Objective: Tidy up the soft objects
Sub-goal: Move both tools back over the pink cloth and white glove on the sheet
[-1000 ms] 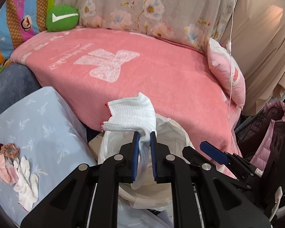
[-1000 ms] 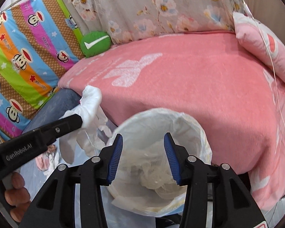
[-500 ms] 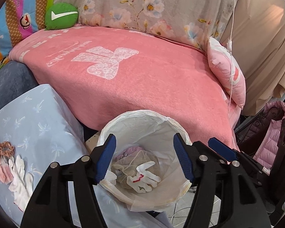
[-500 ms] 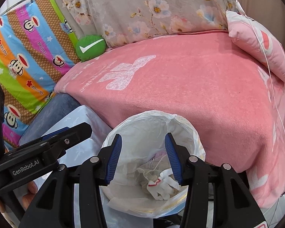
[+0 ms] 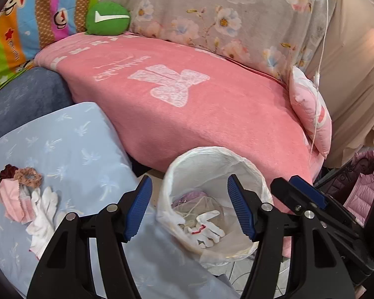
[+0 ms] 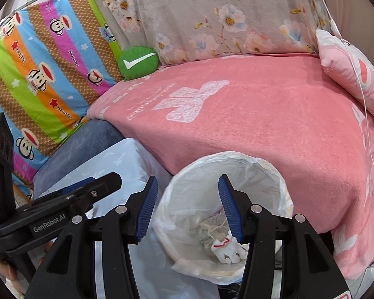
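A white-lined bin stands on the floor against the pink-covered bed. Inside it lies a white glove with red trim on other soft items. My left gripper hangs open and empty above the bin's left rim. My right gripper is open and empty too, over the bin's near-left side. On the light blue cushion at left lie a second white glove, a pink cloth and scrunchies.
The pink blanket covers the bed behind the bin. A green round cushion and a pink pillow sit on it. A pink puffer jacket hangs at the right. The left gripper's body crosses the right wrist view's lower left.
My left gripper opened and let go of the white glove, which fell into the bin. Since then the left gripper has shifted left, bringing more of the blue cushion into view.
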The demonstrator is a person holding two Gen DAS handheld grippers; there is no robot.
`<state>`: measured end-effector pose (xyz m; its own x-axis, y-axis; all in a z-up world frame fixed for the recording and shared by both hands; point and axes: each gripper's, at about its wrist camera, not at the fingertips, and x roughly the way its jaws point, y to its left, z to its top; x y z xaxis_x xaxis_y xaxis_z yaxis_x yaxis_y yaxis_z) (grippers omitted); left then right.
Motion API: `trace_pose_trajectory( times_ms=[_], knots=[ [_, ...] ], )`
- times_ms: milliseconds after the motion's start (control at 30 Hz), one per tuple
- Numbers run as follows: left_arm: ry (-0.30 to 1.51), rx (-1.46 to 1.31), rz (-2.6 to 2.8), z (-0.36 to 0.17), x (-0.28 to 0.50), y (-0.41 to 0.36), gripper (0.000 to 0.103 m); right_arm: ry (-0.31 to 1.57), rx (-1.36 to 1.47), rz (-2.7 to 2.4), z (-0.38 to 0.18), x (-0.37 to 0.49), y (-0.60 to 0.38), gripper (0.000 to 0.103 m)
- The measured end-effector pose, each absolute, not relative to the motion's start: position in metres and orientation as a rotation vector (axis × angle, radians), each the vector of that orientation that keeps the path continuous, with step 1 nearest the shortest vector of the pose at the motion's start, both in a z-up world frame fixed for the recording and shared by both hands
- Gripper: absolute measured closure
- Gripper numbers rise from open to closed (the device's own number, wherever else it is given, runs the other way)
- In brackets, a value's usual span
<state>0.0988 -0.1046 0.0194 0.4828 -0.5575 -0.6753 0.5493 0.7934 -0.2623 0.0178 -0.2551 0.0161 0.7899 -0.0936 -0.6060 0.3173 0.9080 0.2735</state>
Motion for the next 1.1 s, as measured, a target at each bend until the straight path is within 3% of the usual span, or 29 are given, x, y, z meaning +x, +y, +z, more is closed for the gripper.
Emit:
trace_pose_trajectory(
  times_ms=[667,967,1100],
  knots=[
    [0.779,-0.120,-0.481,0.025,0.103,0.020,0.043,0.652,0.257,-0.054,0.032,0.045,-0.143,0.053],
    [0.796,-0.168,-0.359,0.007,0.109,0.083,0.029,0.708,0.216,0.033,0.015,0.065,-0.084,0.053],
    [0.822,-0.187,-0.304,-0.008,0.113,0.112,0.028,0.746,0.193,0.066,-0.002,0.076,-0.056,0.050]
  ],
)
